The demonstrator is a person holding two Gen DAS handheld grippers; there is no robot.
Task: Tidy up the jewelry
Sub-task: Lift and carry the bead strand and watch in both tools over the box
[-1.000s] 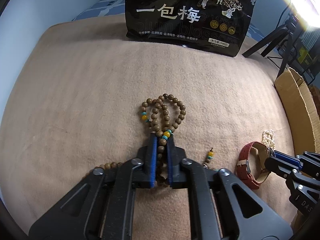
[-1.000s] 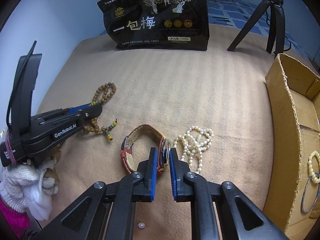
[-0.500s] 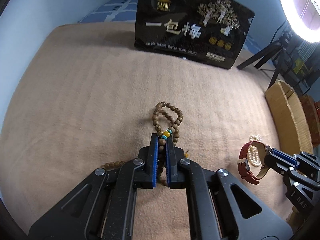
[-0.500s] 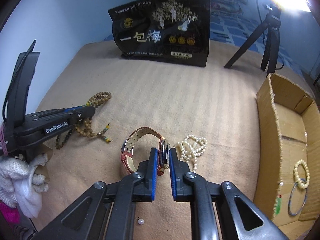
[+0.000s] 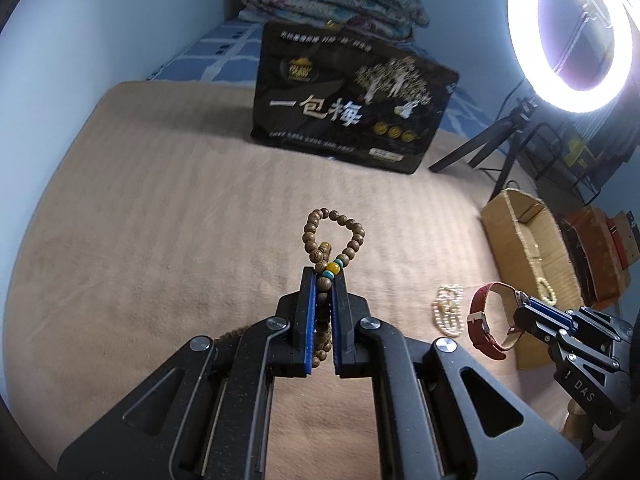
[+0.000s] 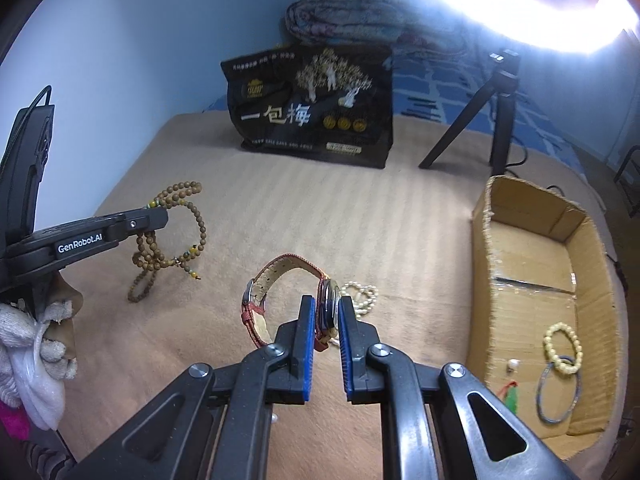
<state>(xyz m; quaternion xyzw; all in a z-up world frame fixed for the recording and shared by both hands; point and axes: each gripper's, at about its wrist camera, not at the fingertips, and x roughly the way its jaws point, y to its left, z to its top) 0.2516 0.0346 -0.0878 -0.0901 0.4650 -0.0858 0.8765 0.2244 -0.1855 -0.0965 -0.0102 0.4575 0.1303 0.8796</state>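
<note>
Pinching a bundle of strands, the left tool (image 5: pixel 323 280) is closed on the wooden bead strand (image 5: pixel 334 236), with one loop sticking up past its tips. The right wrist view adds that the rest hangs in long loops whose lowest beads appear to reach the tan blanket (image 6: pixel 320 208). Those beads look light and limp, so they will probably swing and drape; gripping several strands together near the coloured beads seems the secure hold.

The right tool (image 6: pixel 325 310) is clamped on the red-strapped watch (image 6: pixel 280 292) at its case, strap arching up and to the left, seemingly lifted just clear of the blanket. Its case is rigid and likely the heaviest part, so that is the sensible place to hold; the strap is floppy and would twist.

A white pearl strand (image 6: pixel 362 296) lies on the blanket just beyond the watch. Only the right wrist view looks into the cardboard box (image 6: pixel 480 248), where a yellow bead bracelet (image 6: pixel 562 346) and a thin bangle (image 6: pixel 558 390) already lie. The left wrist view alone shows the ring light (image 5: pixel 576 36).
</note>
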